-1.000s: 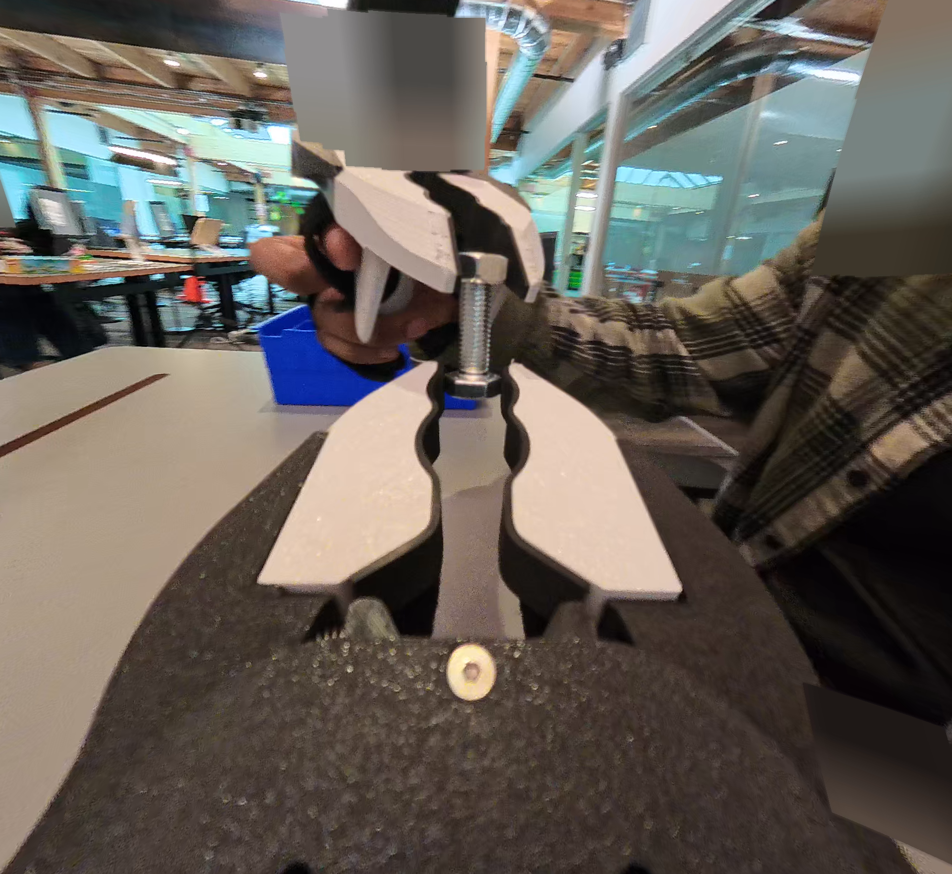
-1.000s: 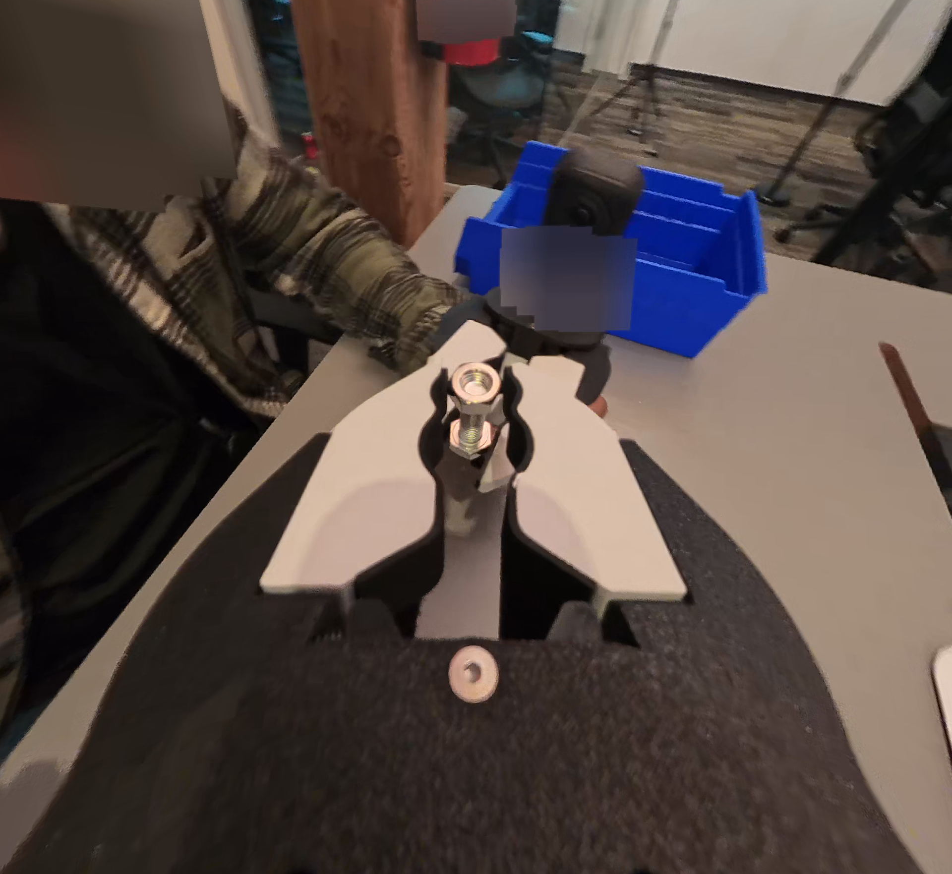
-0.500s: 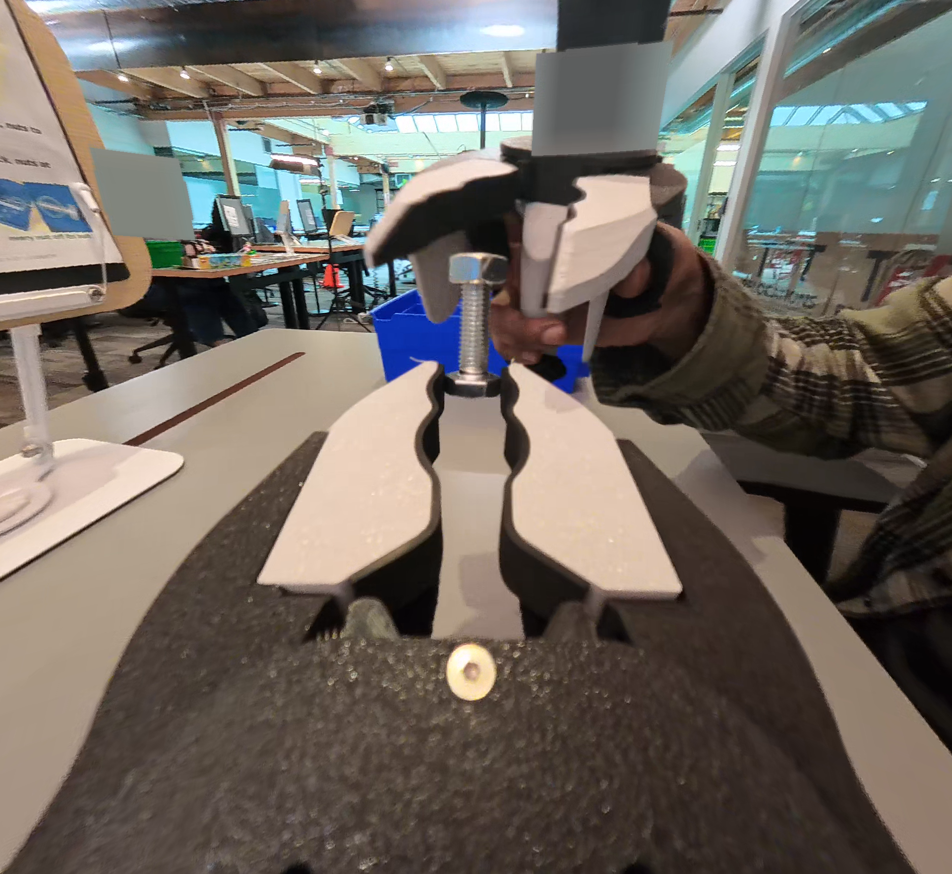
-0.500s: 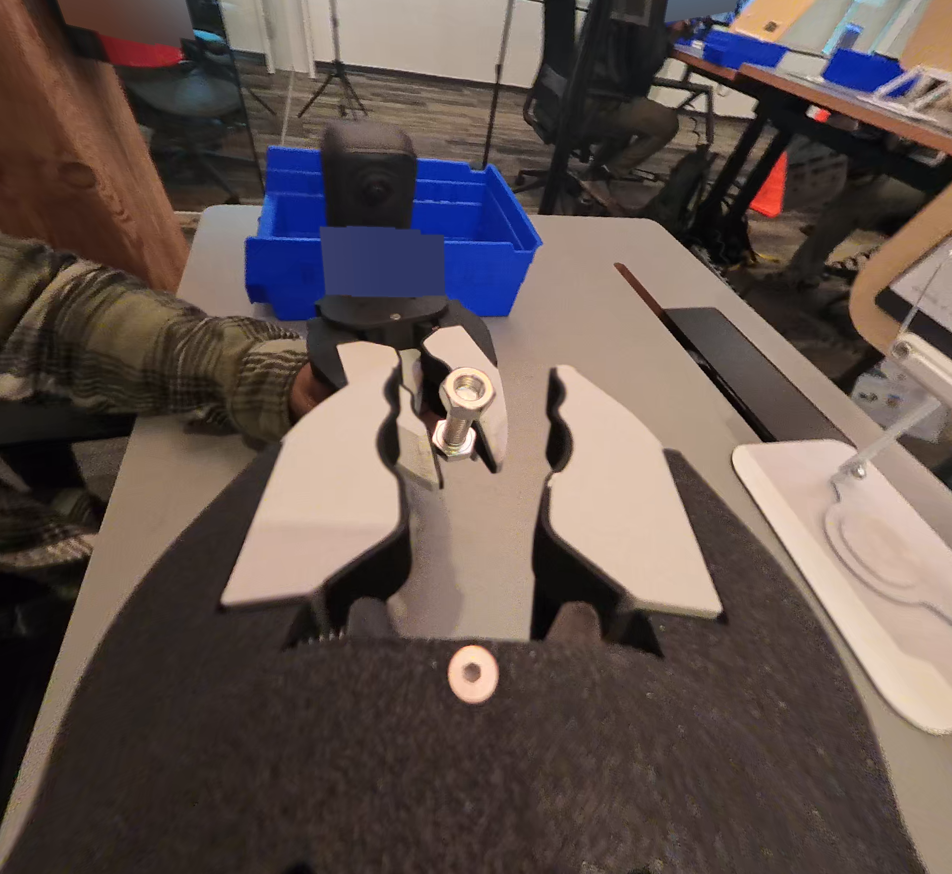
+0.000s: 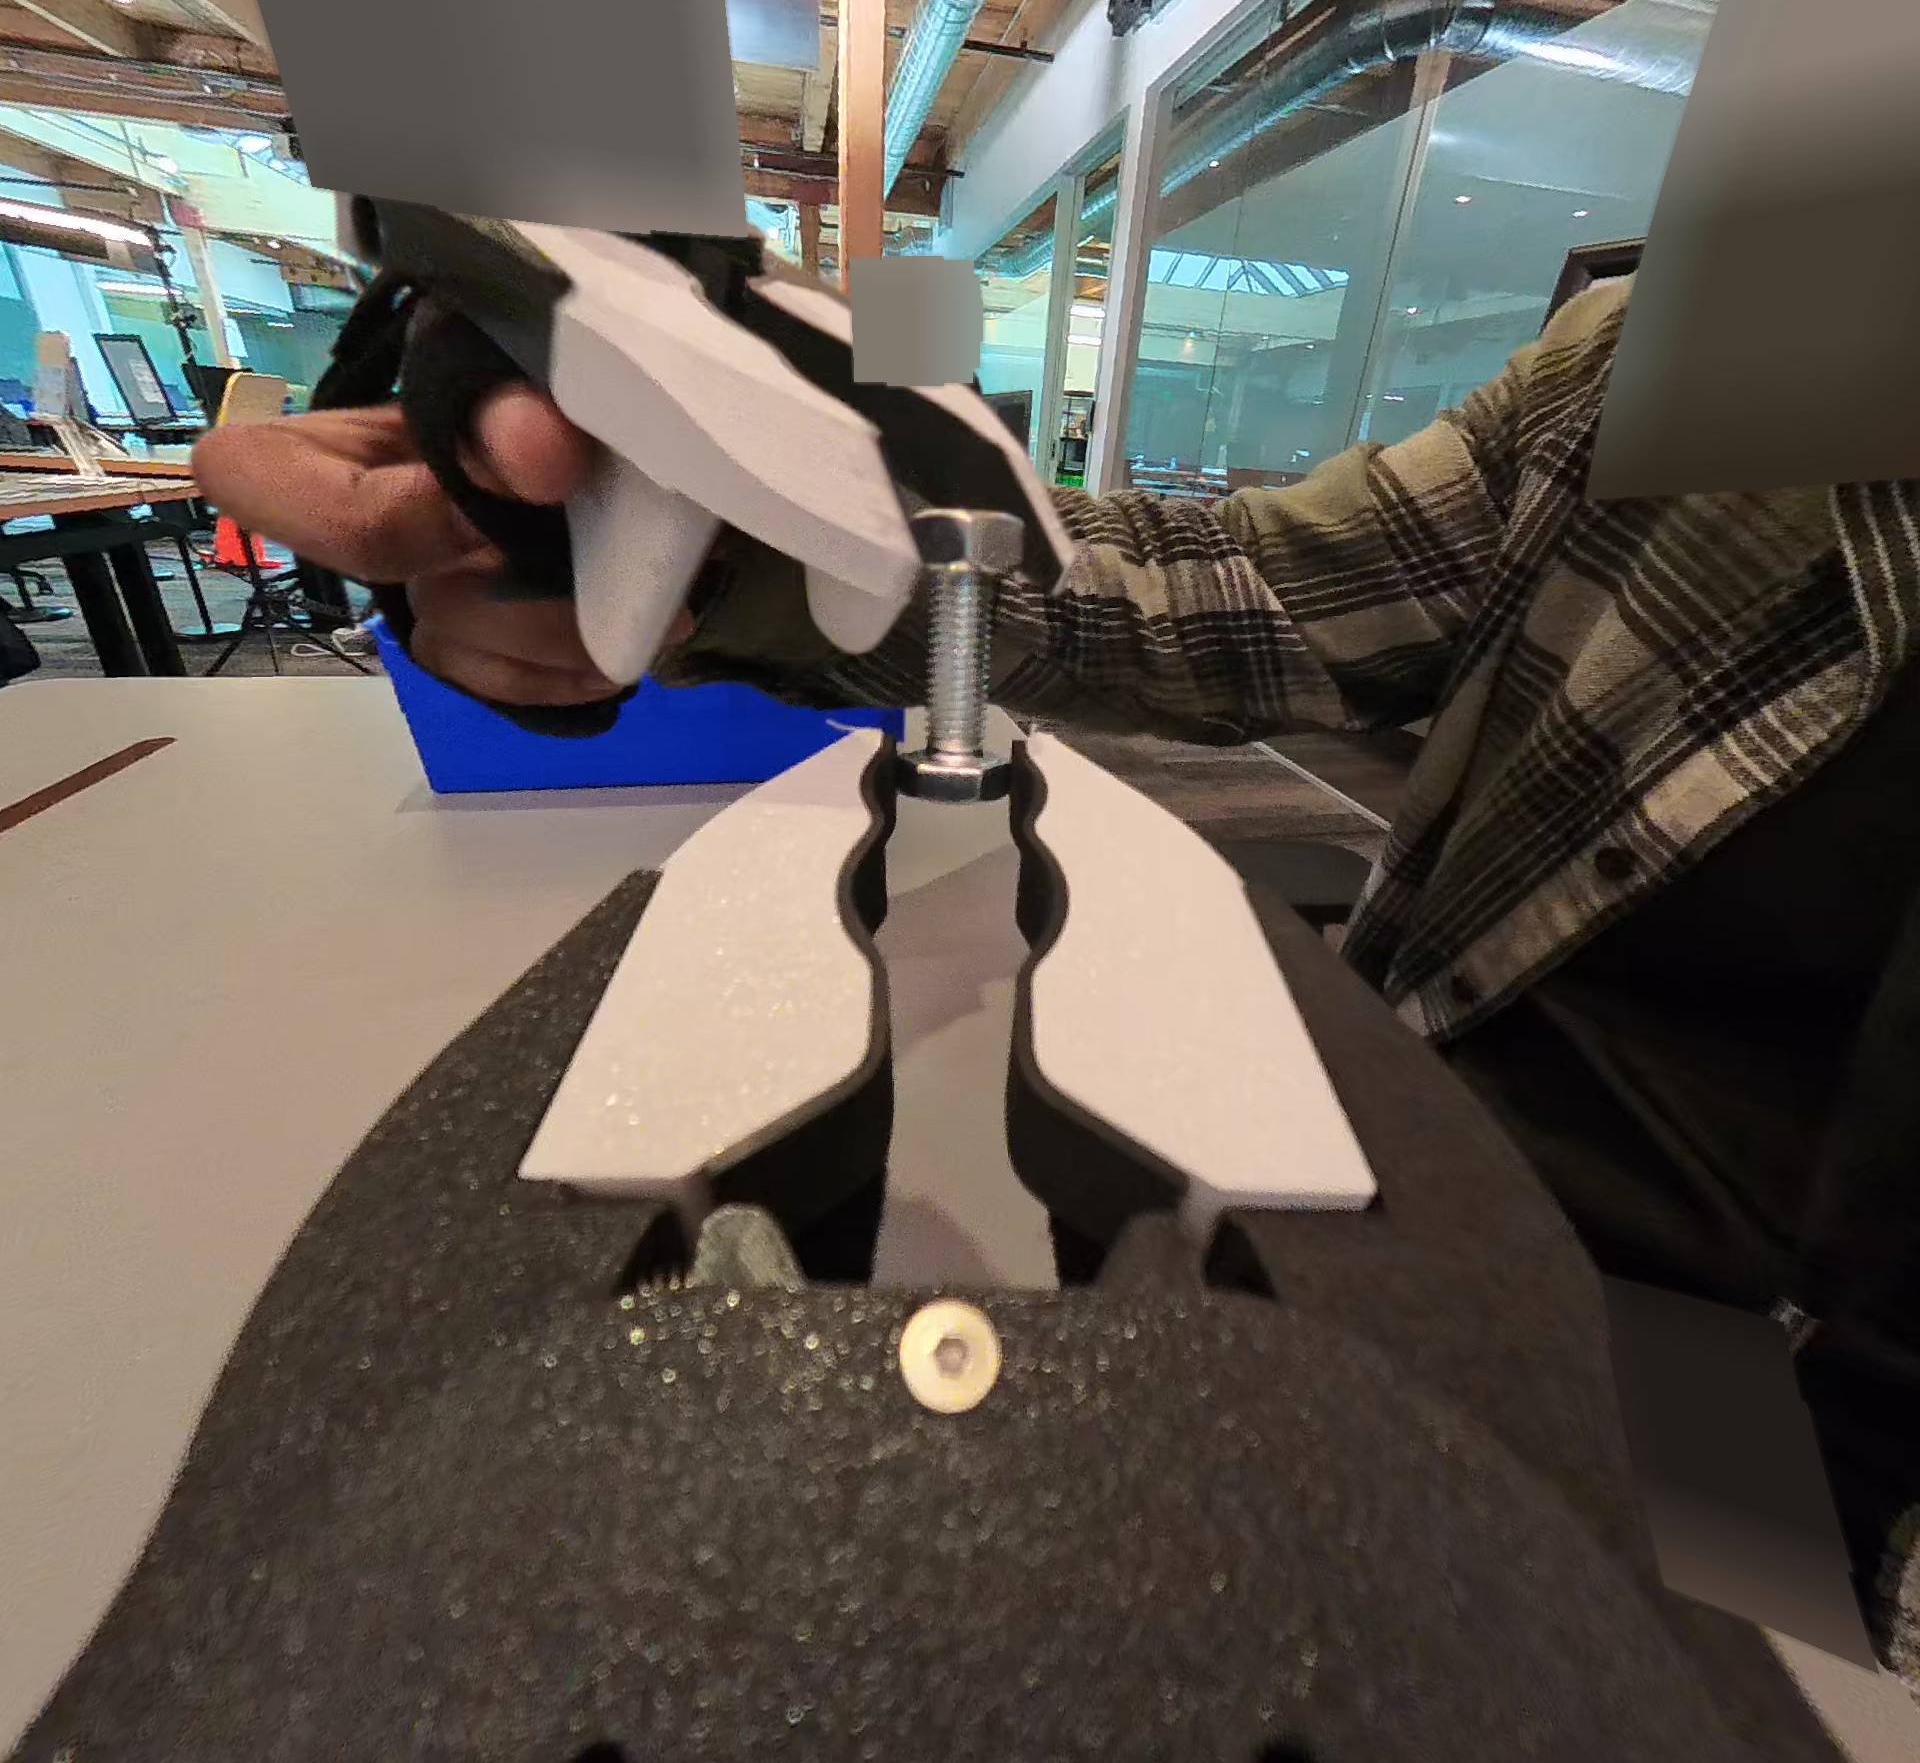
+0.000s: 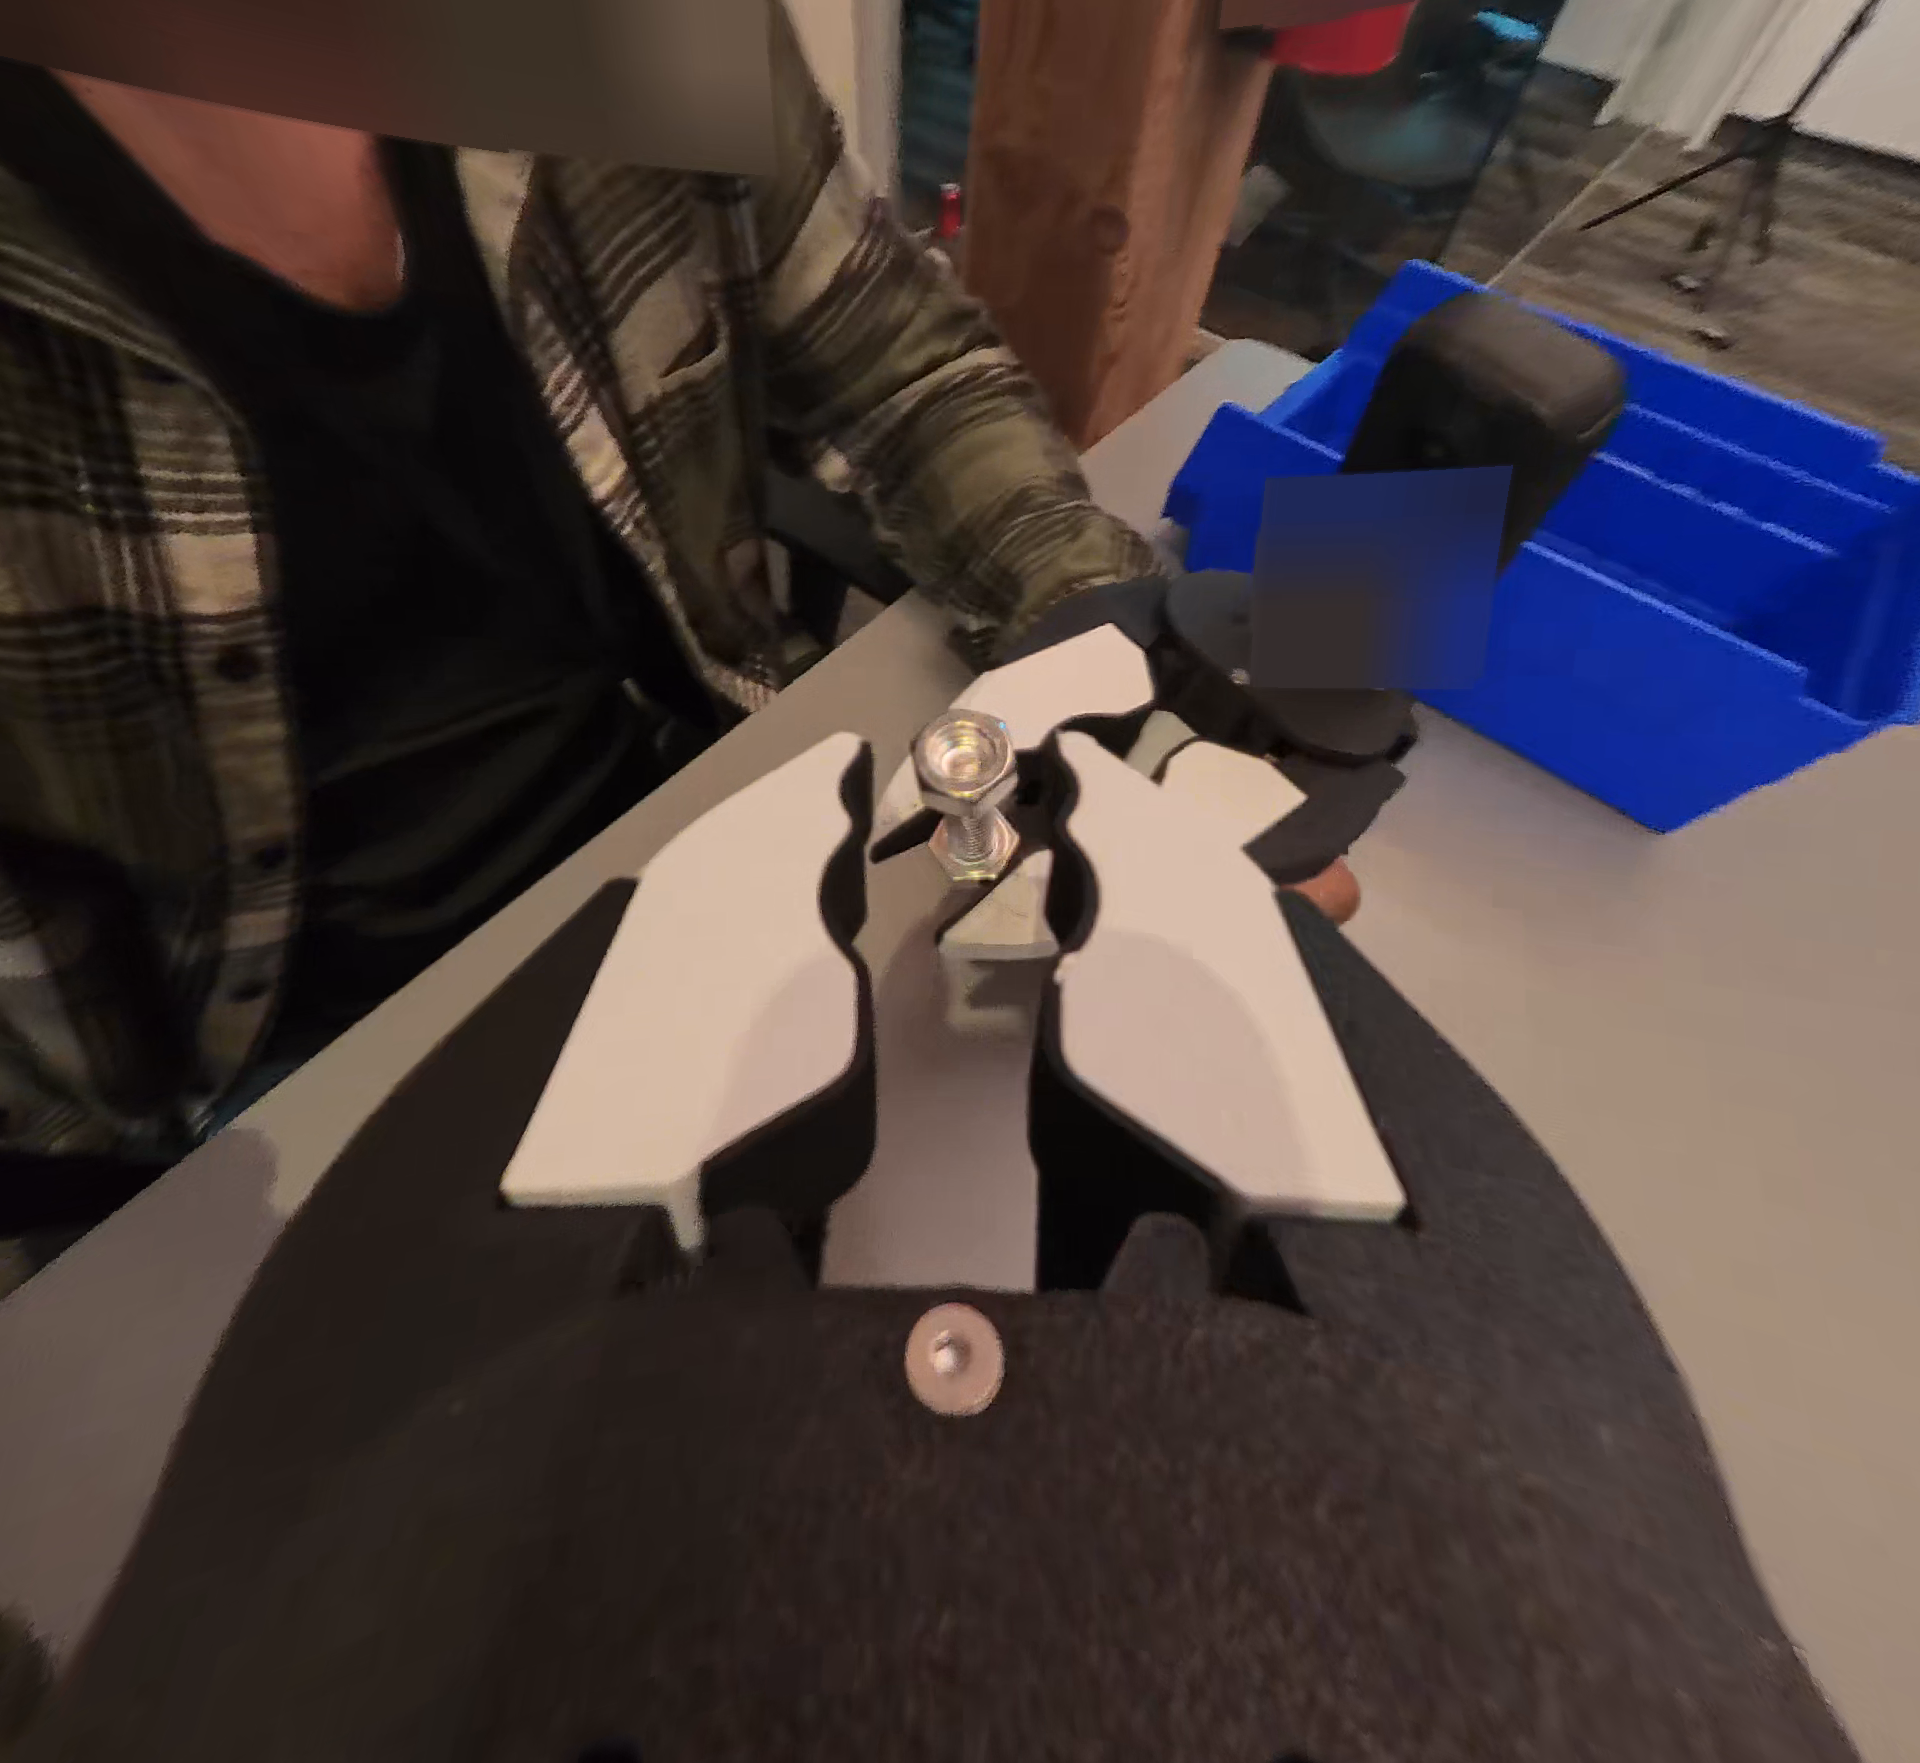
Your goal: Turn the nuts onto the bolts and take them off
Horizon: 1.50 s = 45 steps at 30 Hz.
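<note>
A silver bolt [image 5: 958, 643] stands upright, head up, with a hex nut [image 5: 951, 775] threaded on near its lower end. My left gripper [image 5: 951, 768] is shut on the nut and holds it above the grey table [image 5: 208, 934]. My right gripper [image 6: 961, 768] comes down from above, and its fingers are closed around the bolt head [image 6: 961, 763]. In the right wrist view the nut [image 6: 974, 849] shows just below the head, pinched by the left gripper's fingertips [image 6: 997, 924]. In the left wrist view the right gripper [image 5: 966, 550] sits over the bolt head.
A blue plastic bin [image 6: 1662, 653] stands on the table behind the grippers and also shows in the left wrist view [image 5: 623, 747]. A person in a plaid shirt [image 5: 1558, 674] sits at the table edge. A wooden post [image 6: 1091, 134] stands behind. Only a small space, under 4 cm, lies between the two pairs of fingers.
Half a second ago my right gripper was open beside the bolt head and turned the other way. It has swung back and closed on the head. My left gripper kept hold of the nut.
</note>
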Available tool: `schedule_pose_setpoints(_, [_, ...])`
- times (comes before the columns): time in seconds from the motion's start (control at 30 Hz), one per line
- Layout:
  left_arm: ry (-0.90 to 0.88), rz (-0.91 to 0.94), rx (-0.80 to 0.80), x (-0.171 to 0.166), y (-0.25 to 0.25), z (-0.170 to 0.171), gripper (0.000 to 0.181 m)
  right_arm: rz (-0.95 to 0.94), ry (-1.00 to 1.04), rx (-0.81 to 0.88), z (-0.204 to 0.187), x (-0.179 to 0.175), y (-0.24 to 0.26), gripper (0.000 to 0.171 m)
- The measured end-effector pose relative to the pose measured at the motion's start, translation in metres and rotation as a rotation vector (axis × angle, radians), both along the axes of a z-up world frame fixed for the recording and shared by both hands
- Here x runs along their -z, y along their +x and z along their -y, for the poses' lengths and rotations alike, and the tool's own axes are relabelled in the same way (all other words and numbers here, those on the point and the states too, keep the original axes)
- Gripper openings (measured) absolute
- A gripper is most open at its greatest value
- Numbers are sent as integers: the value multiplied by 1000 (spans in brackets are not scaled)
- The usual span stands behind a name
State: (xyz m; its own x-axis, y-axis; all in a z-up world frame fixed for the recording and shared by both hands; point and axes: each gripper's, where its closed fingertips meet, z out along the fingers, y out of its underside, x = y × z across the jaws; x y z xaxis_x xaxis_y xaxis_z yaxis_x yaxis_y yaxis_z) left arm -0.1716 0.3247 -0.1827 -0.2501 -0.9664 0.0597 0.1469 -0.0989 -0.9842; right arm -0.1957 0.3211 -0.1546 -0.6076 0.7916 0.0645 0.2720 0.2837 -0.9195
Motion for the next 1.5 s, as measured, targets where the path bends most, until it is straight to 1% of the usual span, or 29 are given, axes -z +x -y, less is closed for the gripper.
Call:
schedule_pose_setpoints(0.03, [0,-1,6,0,0,1,20,2,-4,-6,0,2,-2,22])
schedule_pose_setpoints(0.07, [1,-2,6,0,0,1,20,-4,-12,-8,0,3,-3,19])
schedule_pose_setpoints(0.13, [3,-4,-4,0,0,-1,20,-35,-26,20,-2,2,-6,18])
schedule_pose_setpoints(0.2, [14,-14,-49,1,-1,-6,20,-40,-40,101,-9,3,-9,18])
schedule_pose_setpoints(0.37, [63,-61,-287,7,-4,-37,20,-51,-76,454,-39,7,-15,18])
schedule_pose_setpoints(0.5, [147,-114,-482,10,-10,-57,20,-137,-77,766,-56,9,-20,18])
schedule_pose_setpoints(0.57, [162,-128,-527,11,-11,-61,20,-181,-79,894,-59,10,-22,18])
schedule_pose_setpoints(0.6, [152,-126,-520,12,-11,-61,20,-192,-69,949,-61,12,-22,19])
schedule_pose_setpoints(0.63, [134,-117,-496,12,-10,-59,20,-200,-38,988,-63,14,-21,29])
schedule_pose_setpoints(0.67, [115,-110,-472,11,-9,-58,20,-202,-1,1015,-66,15,-20,48])
schedule_pose_setpoints(0.7, [103,-104,-453,11,-9,-56,20,-201,25,996,-64,14,-19,58])
schedule_pose_setpoints(0.73, [94,-99,-428,11,-8,-54,20,-204,30,939,-60,10,-18,57])
schedule_pose_setpoints(0.77, [84,-95,-400,10,-7,-51,20,-208,16,844,-52,4,-17,58])
schedule_pose_setpoints(0.83, [65,-74,-324,8,-5,-42,20,-203,5,593,-32,-8,-12,58])
schedule_pose_setpoints(0.9, [43,-56,-233,6,-3,-31,20,-152,25,343,-14,-10,0,55])
schedule_pose_setpoints(0.97, [33,-58,-151,6,0,-20,20,-115,11,175,-4,-12,9,45])
schedule_pose_setpoints(1.0, [46,-64,-138,8,1,-17,20,-96,6,120,-1,-12,10,44])
schedule_pose_setpoints(1.13, [65,-85,-78,11,4,-7,20,47,72,74,-5,9,2,44])
schedule_pose_setpoints(1.17, [65,-90,-75,12,5,-6,20,70,81,58,-4,14,1,40])
schedule_pose_setpoints(1.2, [68,-95,-71,13,6,-5,20,78,90,47,-3,17,0,28])
schedule_pose_setpoints(1.23, [70,-101,-71,14,6,-5,20,69,89,45,-3,17,-1,20])
schedule_pose_setpoints(1.27, [73,-103,-77,14,6,-5,20,57,74,57,-3,17,-2,20])
schedule_pose_setpoints(1.33, [80,-101,-107,13,5,-9,20,34,51,130,-9,15,-6,19])
schedule_pose_setpoints(1.37, [86,-103,-140,13,4,-14,20,28,40,195,-14,15,-8,19])
schedule_pose_setpoints(1.5, [141,-136,-329,15,0,-37,20,-18,-42,535,-36,16,-18,19])
